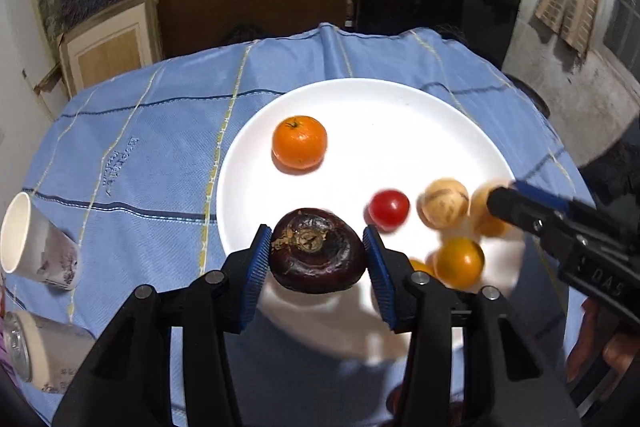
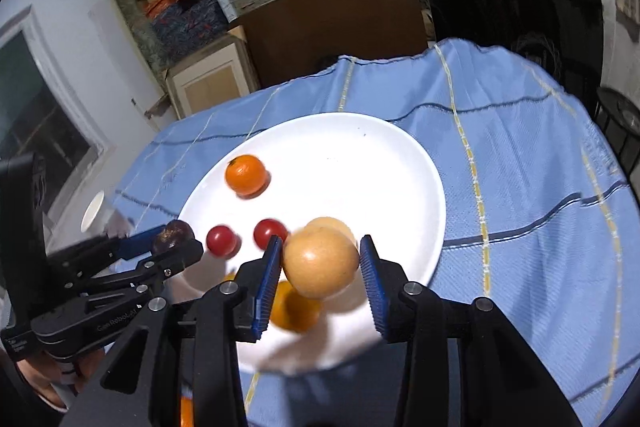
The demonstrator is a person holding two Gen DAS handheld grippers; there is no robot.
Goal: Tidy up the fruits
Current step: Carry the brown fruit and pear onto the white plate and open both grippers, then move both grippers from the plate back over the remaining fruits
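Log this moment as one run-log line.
left tongs: around dark purple fruit | right tongs: around tan round fruit | both over white plate | tangerine on plate
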